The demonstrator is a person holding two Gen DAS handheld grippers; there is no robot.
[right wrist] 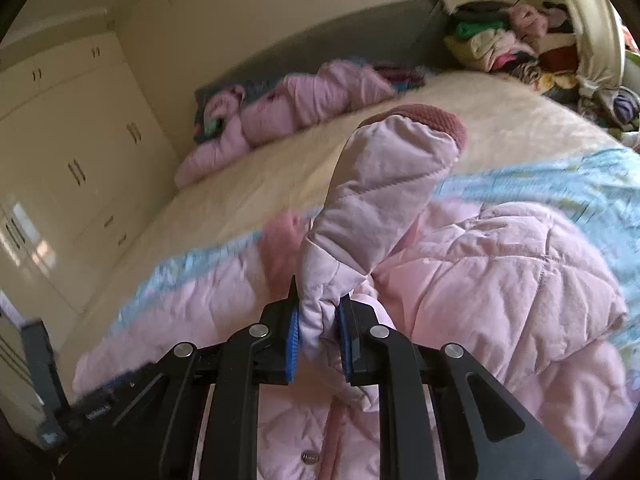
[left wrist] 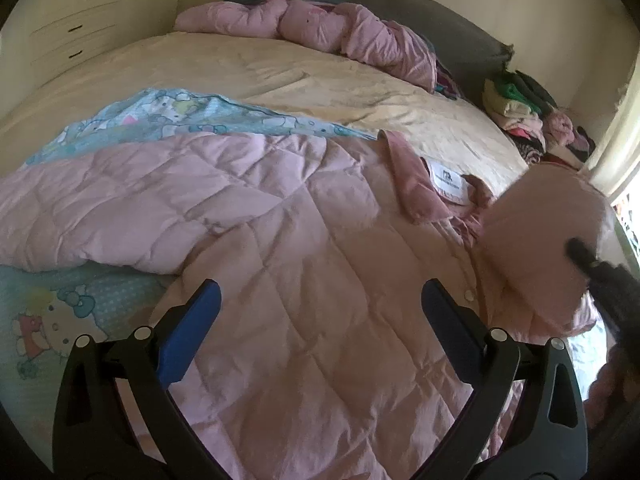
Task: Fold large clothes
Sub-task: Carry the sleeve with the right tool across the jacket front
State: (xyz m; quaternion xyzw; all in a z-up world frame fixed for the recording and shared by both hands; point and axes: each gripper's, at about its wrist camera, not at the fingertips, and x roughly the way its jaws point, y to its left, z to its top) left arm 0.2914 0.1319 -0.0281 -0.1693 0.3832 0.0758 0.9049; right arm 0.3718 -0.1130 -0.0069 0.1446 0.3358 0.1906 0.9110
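A large pink quilted jacket (left wrist: pixel 280 220) lies spread on the bed, its collar and white label (left wrist: pixel 446 182) toward the right. My left gripper (left wrist: pixel 320 288) hovers just above the jacket's body, its blue pads wide open with nothing between them. My right gripper (right wrist: pixel 320 304) is shut on one sleeve (right wrist: pixel 384 184) and holds it up over the jacket (right wrist: pixel 500 272). The sleeve's darker knitted cuff (right wrist: pixel 432 118) points away from me. In the left wrist view that lifted sleeve (left wrist: pixel 552 236) shows at the right edge.
Under the jacket lies a light blue cartoon-print blanket (left wrist: pixel 160 120) on a cream bedsheet (left wrist: pixel 260 68). Another pink padded garment (left wrist: pixel 320 28) is bunched by the grey headboard (left wrist: pixel 440 20). A pile of clothes (left wrist: pixel 520 108) sits at the far right corner. Cream cupboards (right wrist: pixel 80 152) line the left wall.
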